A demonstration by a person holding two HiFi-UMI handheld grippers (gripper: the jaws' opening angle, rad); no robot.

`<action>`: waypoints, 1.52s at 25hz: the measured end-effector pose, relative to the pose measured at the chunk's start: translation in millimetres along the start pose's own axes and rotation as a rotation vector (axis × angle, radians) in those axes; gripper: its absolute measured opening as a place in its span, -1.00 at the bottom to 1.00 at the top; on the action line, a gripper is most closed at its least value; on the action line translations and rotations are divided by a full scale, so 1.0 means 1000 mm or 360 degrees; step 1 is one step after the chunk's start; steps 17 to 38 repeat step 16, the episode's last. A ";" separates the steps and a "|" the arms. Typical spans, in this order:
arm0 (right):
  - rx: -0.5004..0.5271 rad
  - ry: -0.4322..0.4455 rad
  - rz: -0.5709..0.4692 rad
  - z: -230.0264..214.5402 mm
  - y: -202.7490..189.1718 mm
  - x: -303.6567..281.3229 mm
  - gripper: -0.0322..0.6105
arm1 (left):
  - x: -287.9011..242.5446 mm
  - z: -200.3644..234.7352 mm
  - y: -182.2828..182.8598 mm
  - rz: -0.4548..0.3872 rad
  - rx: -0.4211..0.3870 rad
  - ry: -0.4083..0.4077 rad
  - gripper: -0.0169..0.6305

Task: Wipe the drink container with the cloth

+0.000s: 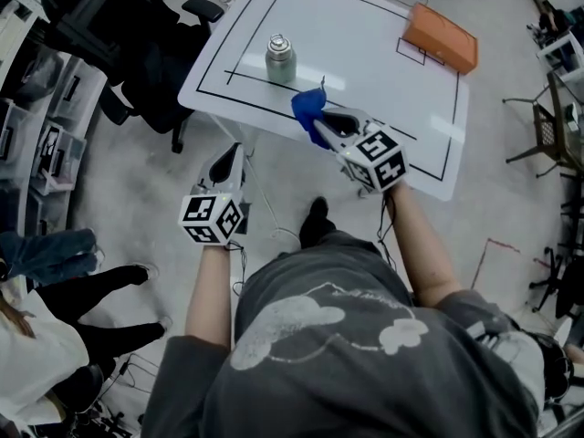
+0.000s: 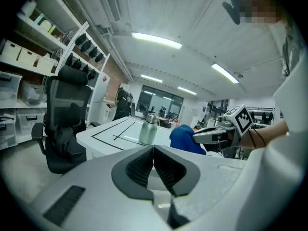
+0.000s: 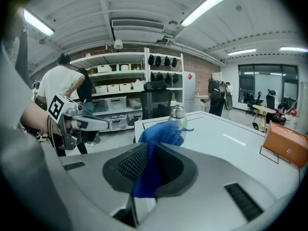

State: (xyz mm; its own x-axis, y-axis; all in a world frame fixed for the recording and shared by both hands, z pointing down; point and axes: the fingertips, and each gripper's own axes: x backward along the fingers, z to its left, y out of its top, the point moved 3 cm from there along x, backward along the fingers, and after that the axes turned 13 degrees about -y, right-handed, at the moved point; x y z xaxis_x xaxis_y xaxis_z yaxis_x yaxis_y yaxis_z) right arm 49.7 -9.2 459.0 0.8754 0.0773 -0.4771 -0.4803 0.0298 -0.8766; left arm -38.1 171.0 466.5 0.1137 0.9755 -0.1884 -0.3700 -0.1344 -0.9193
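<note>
Holding the cloth (image 1: 307, 108) clenched in your right gripper (image 1: 317, 126), you point it at the flask (image 1: 280, 59) for wiping; your left gripper (image 1: 230, 160), clenched empty, hangs short of the table (image 1: 383, 53)

blue cloth (image 1: 307, 108), silver drink container (image 1: 280, 59), orange box (image 1: 442, 37)

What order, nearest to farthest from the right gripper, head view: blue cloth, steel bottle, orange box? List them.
1. blue cloth, in the jaws of the right gripper.
2. steel bottle, up-left on the table.
3. orange box, table's far right corner.
</note>
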 end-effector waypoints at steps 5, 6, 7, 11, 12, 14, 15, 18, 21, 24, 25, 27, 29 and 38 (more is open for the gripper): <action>0.0024 0.0008 -0.0015 0.029 -0.001 0.022 -0.74 | 0.035 -0.011 -0.004 -0.0035 -0.0003 0.0028 -0.93; 0.0027 0.0009 -0.0019 0.035 -0.001 0.027 -0.74 | 0.043 -0.015 -0.005 -0.0040 -0.0005 0.0033 -0.93; 0.0029 0.0009 -0.0023 0.040 -0.002 0.032 -0.74 | 0.049 -0.018 -0.005 -0.0045 -0.0007 0.0038 -0.93; 0.0040 0.0021 -0.0029 0.057 -0.004 0.050 -0.74 | 0.073 -0.030 -0.008 -0.0065 -0.0013 0.0053 -0.93; 0.0045 0.0025 -0.0028 0.062 -0.005 0.053 -0.74 | 0.079 -0.032 -0.009 -0.0069 -0.0014 0.0058 -0.93; 0.0056 0.0032 -0.0028 0.075 -0.007 0.061 -0.74 | 0.094 -0.035 -0.011 -0.0077 -0.0014 0.0071 -0.93; 0.0060 0.0035 -0.0029 0.082 -0.007 0.065 -0.74 | 0.102 -0.037 -0.013 -0.0082 -0.0012 0.0079 -0.93; 0.0065 0.0037 -0.0031 0.089 -0.008 0.068 -0.74 | 0.109 -0.038 -0.014 -0.0088 -0.0010 0.0086 -0.93; 0.0065 0.0037 -0.0031 0.089 -0.008 0.068 -0.74 | 0.109 -0.038 -0.014 -0.0088 -0.0010 0.0086 -0.93; 0.0065 0.0037 -0.0031 0.089 -0.008 0.068 -0.74 | 0.109 -0.038 -0.014 -0.0088 -0.0010 0.0086 -0.93; 0.0065 0.0037 -0.0031 0.089 -0.008 0.068 -0.74 | 0.109 -0.038 -0.014 -0.0088 -0.0010 0.0086 -0.93; 0.0065 0.0037 -0.0031 0.089 -0.008 0.068 -0.74 | 0.109 -0.038 -0.014 -0.0088 -0.0010 0.0086 -0.93; 0.0065 0.0037 -0.0031 0.089 -0.008 0.068 -0.74 | 0.109 -0.038 -0.014 -0.0088 -0.0010 0.0086 -0.93; 0.0065 0.0037 -0.0031 0.089 -0.008 0.068 -0.74 | 0.109 -0.038 -0.014 -0.0088 -0.0010 0.0086 -0.93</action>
